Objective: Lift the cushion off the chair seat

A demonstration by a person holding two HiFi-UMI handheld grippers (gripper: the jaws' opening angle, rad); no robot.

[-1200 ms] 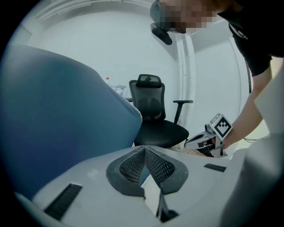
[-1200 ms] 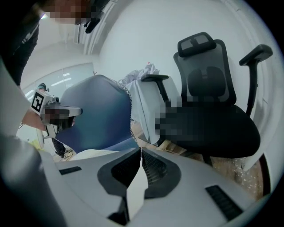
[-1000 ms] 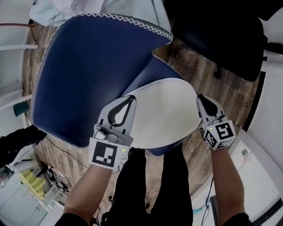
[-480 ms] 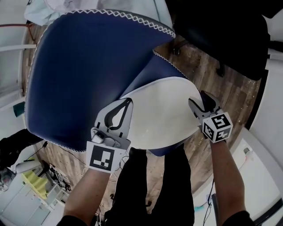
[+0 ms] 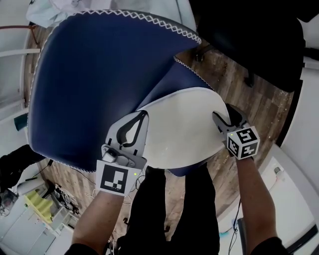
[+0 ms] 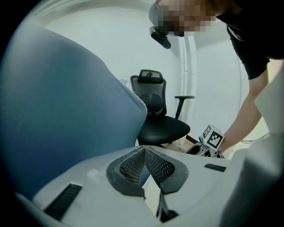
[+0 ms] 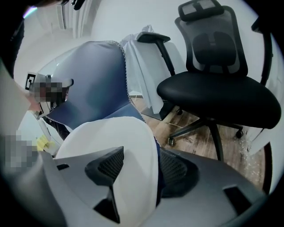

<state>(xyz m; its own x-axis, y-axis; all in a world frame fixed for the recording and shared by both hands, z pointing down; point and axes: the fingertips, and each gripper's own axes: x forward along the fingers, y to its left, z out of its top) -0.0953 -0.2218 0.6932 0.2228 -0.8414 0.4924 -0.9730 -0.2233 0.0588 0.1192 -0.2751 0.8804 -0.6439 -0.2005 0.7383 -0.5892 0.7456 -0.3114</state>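
Note:
A large blue cushion (image 5: 94, 84) with white zigzag stitching hangs lifted in front of me, its white face (image 5: 182, 129) turned up near my hands. My left gripper (image 5: 143, 115) is shut on the cushion's near edge, where blue meets white. In the left gripper view the pads (image 6: 133, 166) meet on a thin strip of the fabric. My right gripper (image 5: 223, 112) stands at the white face's right rim. Its jaws have just been opening. The cushion's edge (image 7: 146, 146) lies loosely between its spread fingers (image 7: 106, 166).
A black mesh office chair (image 7: 217, 93) stands on the wooden floor (image 5: 239, 89) to the right, just beyond the cushion. A pale cloth (image 5: 164, 7) hangs behind the cushion's top edge. My legs in dark trousers (image 5: 169, 209) are below, and clutter (image 5: 40, 204) lies at lower left.
The right gripper's jaws have spread apart on the cushion's right rim, and that hand has shifted slightly toward the cushion. The left gripper keeps its hold in the same place.

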